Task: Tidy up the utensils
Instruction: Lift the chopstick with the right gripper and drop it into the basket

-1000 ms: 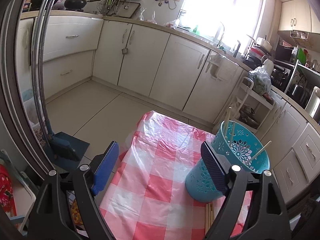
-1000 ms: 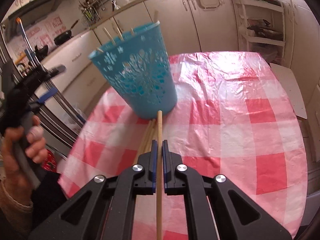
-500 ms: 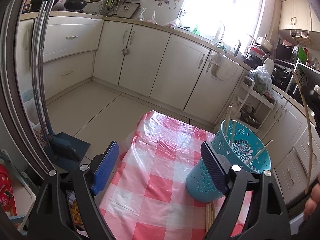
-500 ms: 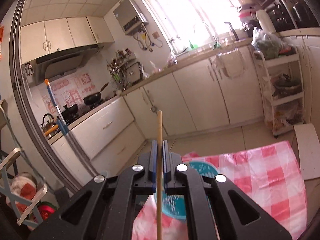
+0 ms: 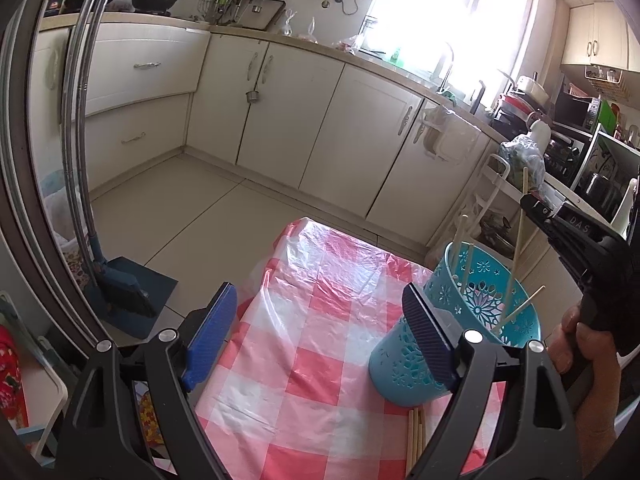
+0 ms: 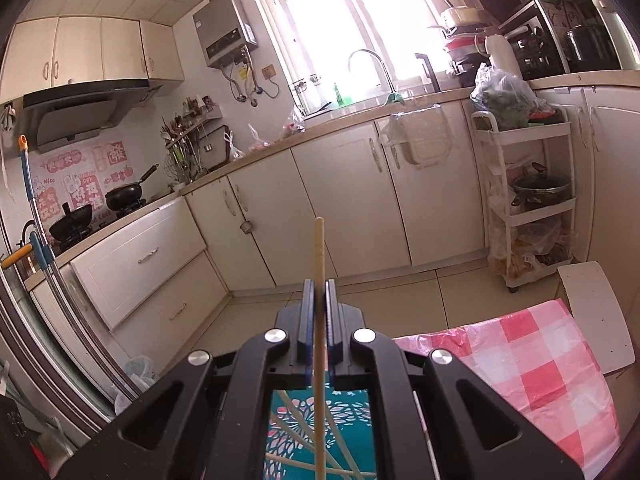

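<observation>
A teal perforated holder (image 5: 476,304) with several chopsticks in it stands on the pink checked tablecloth (image 5: 320,340), just behind the right finger of my left gripper (image 5: 316,334). That gripper is open, with nothing between its blue pads. My right gripper (image 5: 527,199) hovers above the holder, shut on one wooden chopstick (image 5: 517,244) that stands nearly upright with its lower end inside the rim. In the right wrist view the gripper (image 6: 319,294) pinches the chopstick (image 6: 319,256), and the holder (image 6: 296,420) lies directly below. Loose chopsticks (image 5: 414,436) lie on the cloth.
A blue dustpan and broom (image 5: 120,288) stand on the floor at the left beside a metal door frame. A white shelf cart (image 6: 528,216) holding pots is by the cabinets at the right. A white board (image 6: 592,312) lies past the table's far edge.
My right gripper has lifted the chopstick off the table, tipped it upright and carried it over the holder, coming into the left wrist view. The left gripper has not moved.
</observation>
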Demonstrator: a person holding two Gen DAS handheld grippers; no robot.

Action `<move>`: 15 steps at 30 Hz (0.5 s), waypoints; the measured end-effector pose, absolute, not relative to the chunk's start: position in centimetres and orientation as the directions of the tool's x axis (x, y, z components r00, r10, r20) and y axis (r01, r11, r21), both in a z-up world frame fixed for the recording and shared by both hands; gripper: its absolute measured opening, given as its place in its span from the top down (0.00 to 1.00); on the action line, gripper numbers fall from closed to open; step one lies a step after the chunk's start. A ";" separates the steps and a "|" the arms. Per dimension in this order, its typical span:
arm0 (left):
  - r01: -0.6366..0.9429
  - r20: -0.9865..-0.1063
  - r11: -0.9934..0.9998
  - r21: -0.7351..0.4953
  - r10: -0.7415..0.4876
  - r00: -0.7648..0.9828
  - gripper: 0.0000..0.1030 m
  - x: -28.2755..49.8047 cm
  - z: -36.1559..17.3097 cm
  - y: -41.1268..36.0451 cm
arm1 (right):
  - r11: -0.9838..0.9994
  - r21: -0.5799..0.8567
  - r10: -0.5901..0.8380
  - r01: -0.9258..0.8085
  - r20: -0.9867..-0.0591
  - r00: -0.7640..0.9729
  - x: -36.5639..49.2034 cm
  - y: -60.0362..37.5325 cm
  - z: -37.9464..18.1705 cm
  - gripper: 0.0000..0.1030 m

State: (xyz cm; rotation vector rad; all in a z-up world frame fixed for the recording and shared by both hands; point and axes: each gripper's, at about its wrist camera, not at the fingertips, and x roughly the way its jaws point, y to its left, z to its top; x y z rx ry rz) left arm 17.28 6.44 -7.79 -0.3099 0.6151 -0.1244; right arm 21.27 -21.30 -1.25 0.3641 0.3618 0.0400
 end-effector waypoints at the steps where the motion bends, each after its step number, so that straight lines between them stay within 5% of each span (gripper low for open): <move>1: 0.023 -0.549 0.947 -0.321 -0.206 0.810 0.21 17.3 -7.8 6.4 | 0.934 0.356 0.102 0.028 -0.342 0.934 21.3 -21.3 -1.3 0.94; 15: 0.008 -0.554 0.954 -0.299 -0.180 0.813 0.21 17.3 -7.9 6.4 | 0.949 0.312 0.154 -0.042 -0.345 0.926 17.3 -20.5 -0.2 0.87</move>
